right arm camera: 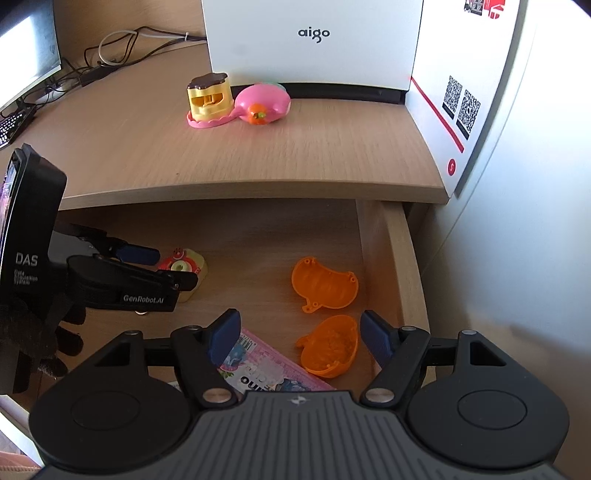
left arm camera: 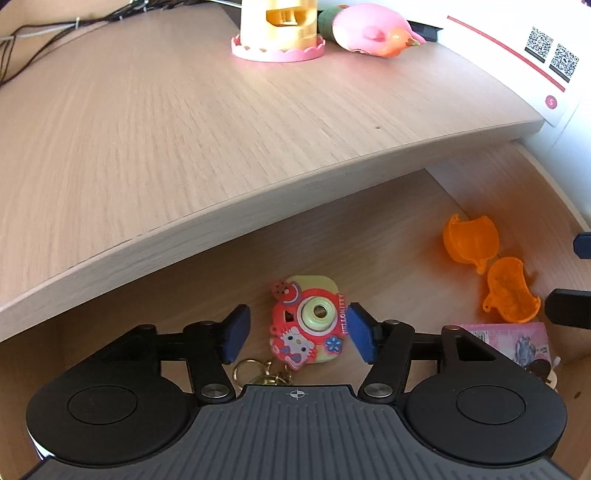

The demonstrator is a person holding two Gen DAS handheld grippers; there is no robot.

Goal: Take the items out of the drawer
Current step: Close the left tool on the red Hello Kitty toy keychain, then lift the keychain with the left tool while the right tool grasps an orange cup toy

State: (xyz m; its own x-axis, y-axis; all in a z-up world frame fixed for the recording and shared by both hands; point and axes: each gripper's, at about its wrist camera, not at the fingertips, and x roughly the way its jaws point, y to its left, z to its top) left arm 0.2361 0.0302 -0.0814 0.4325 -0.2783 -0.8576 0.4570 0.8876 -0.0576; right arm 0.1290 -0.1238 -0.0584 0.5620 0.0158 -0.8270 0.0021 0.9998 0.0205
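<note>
In the open wooden drawer (right arm camera: 395, 258) lies a red and yellow toy camera keychain (left arm camera: 308, 321) (right arm camera: 183, 267). My left gripper (left arm camera: 295, 334) (right arm camera: 162, 264) stands open, its blue pads on either side of the toy without closing on it. Two orange plastic shell halves (left arm camera: 471, 242) (left arm camera: 511, 293) lie at the drawer's right; in the right wrist view they are the far half (right arm camera: 325, 282) and the near half (right arm camera: 330, 347). My right gripper (right arm camera: 297, 338) is open above the near half and a pink card pack (right arm camera: 266, 365) (left arm camera: 517, 338).
On the desk top (right arm camera: 147, 147) stand a yellow pudding toy on a pink base (right arm camera: 208, 99) (left arm camera: 279, 29) and a pink round toy (right arm camera: 264, 103) (left arm camera: 373, 31), before a white aigo box (right arm camera: 314, 40). Cables (right arm camera: 110, 55) and a monitor (right arm camera: 29, 55) sit at back left.
</note>
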